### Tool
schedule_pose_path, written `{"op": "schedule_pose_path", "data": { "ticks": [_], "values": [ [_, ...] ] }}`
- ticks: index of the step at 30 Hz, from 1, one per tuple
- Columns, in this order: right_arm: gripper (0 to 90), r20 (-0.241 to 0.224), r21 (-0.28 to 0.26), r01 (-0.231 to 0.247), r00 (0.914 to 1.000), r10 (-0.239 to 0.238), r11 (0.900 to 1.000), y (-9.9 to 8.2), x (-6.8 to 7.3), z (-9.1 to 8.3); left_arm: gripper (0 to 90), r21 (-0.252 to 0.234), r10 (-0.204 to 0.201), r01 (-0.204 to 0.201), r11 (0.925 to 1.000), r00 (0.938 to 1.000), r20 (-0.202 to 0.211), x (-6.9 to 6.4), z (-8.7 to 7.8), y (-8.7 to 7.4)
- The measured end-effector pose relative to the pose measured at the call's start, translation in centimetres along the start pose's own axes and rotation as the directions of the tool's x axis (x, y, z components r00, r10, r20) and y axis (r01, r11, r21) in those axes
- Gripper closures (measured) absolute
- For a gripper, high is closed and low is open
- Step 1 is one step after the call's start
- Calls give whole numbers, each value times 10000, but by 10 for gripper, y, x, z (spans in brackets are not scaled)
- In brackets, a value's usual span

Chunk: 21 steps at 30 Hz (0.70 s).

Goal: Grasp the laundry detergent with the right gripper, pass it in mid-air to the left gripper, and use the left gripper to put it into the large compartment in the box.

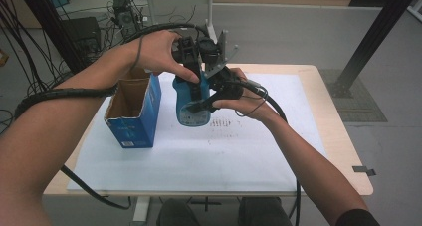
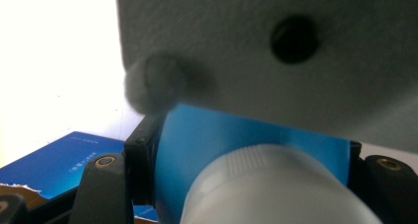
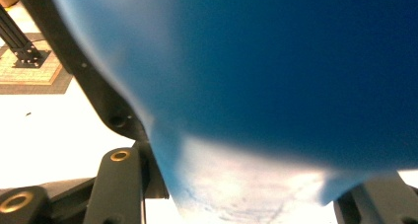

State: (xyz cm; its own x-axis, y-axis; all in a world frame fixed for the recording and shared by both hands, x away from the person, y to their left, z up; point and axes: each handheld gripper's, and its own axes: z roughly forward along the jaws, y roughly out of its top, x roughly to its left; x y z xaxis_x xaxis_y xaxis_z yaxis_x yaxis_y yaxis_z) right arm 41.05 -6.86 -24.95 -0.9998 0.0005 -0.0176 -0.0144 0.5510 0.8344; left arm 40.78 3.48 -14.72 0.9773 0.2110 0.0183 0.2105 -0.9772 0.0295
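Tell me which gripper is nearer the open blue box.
Left. The left gripper grips the blue bottle's top just right of the blue box; the right gripper clamps the bottle's far side, farther right.

- High view: even, soft indoor light, no hard shadows; sharp enough, slight bend at edges.
- Left gripper view: white surface point(image 2: 59, 61) left of the jaws blown out; grey plate point(image 2: 276, 51) above them and white cap point(image 2: 276, 189) between them blurred, too close.
- Right gripper view: blue bottle point(image 3: 276, 71) between jaws out of focus, pale glare low on it; surface left of jaws overexposed.
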Motion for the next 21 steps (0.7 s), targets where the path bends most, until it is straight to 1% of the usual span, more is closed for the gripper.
{"op": "schedule_pose_path", "data": {
  "ticks": [2, 3, 6, 10, 11, 13, 21],
  "values": [
    [440, 56, 7, 18, 10000, -18, 10000, 0, 0, 0, 364, -45, 14, -14, 10000, 10000, -24, 0, 0, 0],
    [440, -39, -34, -6, 10000, 6, 10000, 0, 0, 0, 365, -64, 14, -14, 10000, 10000, -31, 0, 0, 0],
    [440, 42, -54, 105, 9999, -105, 9999, 0, -1, 0, 365, -89, 32, -32, 10000, 10000, -32, -1, 0, -1],
    [440, 33, 8, 56, 10000, -57, 10000, 0, 0, 1, 365, -83, 27, -27, 10000, 10000, -28, -1, 1, -1],
    [440, 106, 29, 38, 9999, -38, 10000, 0, 0, 0, 365, -80, 35, -35, 10000, 10000, -34, 0, 1, -1],
    [439, 42, 11, 61, 10000, -61, 10000, 0, 0, 1, 366, -49, 69, -69, 10000, 10000, -51, 0, 1, -1],
    [439, 53, -1, 123, 9999, -123, 9999, -1, -1, 2, 366, -60, 44, -45, 10000, 10000, -72, 0, 2, -2]
  ]
}}
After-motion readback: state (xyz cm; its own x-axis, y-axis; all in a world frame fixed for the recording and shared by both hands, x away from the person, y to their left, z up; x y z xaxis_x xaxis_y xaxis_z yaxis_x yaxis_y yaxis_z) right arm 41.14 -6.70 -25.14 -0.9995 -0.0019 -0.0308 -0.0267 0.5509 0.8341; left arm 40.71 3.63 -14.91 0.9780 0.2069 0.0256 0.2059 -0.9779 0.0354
